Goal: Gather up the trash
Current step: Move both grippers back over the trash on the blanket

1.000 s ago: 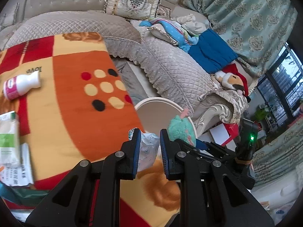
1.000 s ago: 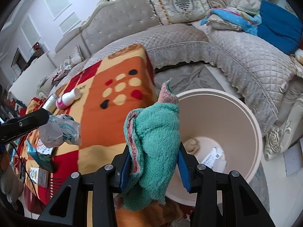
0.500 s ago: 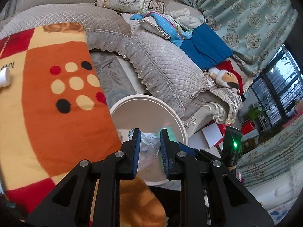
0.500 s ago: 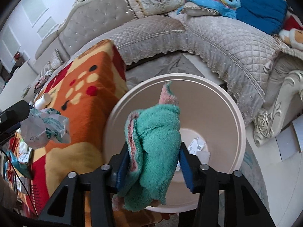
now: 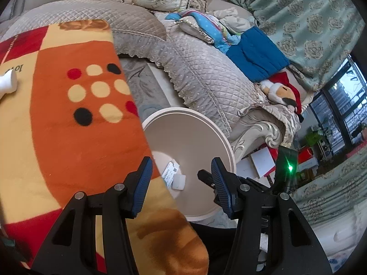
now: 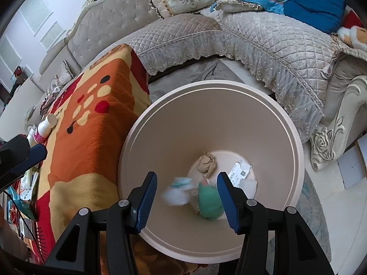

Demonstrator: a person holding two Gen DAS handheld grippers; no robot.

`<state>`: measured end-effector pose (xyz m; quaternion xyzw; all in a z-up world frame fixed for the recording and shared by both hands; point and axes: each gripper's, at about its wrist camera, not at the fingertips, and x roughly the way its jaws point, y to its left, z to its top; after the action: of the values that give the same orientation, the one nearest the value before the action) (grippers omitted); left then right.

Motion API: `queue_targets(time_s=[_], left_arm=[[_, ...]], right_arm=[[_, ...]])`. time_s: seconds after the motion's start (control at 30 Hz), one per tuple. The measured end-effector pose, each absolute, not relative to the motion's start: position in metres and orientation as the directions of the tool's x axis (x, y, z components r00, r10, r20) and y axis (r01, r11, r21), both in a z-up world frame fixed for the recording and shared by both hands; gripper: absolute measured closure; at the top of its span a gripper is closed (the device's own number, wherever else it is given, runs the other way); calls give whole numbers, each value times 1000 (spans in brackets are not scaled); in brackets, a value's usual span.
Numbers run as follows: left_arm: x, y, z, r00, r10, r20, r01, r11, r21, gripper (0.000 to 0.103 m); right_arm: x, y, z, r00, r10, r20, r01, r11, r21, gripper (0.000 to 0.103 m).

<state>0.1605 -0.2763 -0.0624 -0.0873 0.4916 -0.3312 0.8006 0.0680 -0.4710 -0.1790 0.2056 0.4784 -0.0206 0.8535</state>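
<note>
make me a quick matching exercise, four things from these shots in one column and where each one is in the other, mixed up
Things:
1. green cloth
2. white bottle
3. blue cushion
4. stuffed toy

Places:
A. lying on the orange blanket
B. on the sofa armrest
C. inside the round bin
D. on the quilted sofa seat, by the curtain

Pairs: 1-C, 2-A, 3-D, 4-B

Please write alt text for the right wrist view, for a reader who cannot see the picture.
An open right hand-held gripper hangs over a round beige trash bin, where a blurred green cloth and a white wrapper are dropping beside a crumpled brown paper and a paper slip. An orange patterned blanket lies left of the bin and a grey quilted sofa behind.
</note>
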Motion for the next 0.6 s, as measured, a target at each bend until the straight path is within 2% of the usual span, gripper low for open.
queue_targets(time_s=[0.6], left_arm=[[141,-240,-54,369,-553,-747,408,818,-404,51]], right_arm=[[64,-437,-151,568,166,-806,161,938,306,47]])
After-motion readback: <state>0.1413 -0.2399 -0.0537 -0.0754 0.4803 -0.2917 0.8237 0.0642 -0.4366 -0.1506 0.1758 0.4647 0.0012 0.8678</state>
